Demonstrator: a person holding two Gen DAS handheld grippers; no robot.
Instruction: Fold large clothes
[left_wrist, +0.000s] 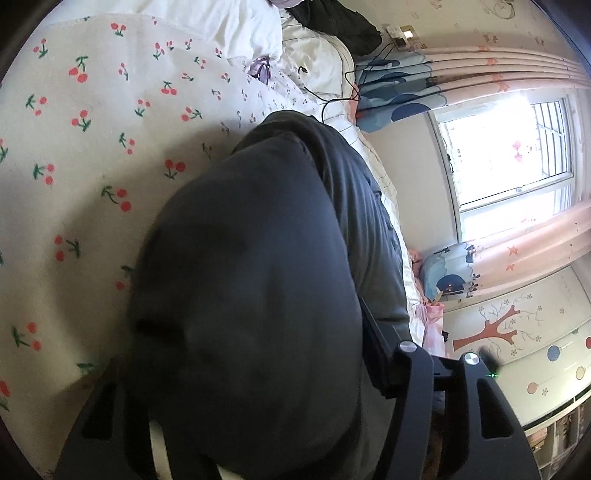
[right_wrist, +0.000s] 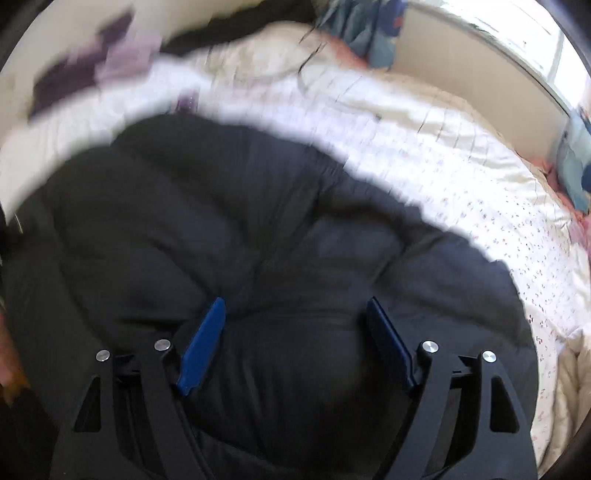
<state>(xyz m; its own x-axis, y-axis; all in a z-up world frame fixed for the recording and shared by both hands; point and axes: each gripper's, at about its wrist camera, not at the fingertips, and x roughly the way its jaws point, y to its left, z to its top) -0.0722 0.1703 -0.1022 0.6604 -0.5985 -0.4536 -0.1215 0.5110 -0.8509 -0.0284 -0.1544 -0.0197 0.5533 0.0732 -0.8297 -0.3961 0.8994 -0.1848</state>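
A large dark puffy jacket (left_wrist: 258, 277) lies on the bed and fills the middle of the left wrist view. It drapes over my left gripper (left_wrist: 258, 387), whose fingertips are hidden under the fabric, so I cannot tell if the jaws hold it. In the blurred right wrist view the same jacket (right_wrist: 258, 221) spreads below my right gripper (right_wrist: 295, 321). Its blue-padded fingers (right_wrist: 207, 339) stand wide apart, open, just over the quilted fabric with nothing between them.
A cherry-print blanket (left_wrist: 92, 147) covers the bed to the left of the jacket. White bedding (right_wrist: 461, 166) with small flowers lies beyond it. Pillows, dark clothes (left_wrist: 343, 26) and a cable sit at the bed's far end. A window (left_wrist: 509, 155) and curtains are at right.
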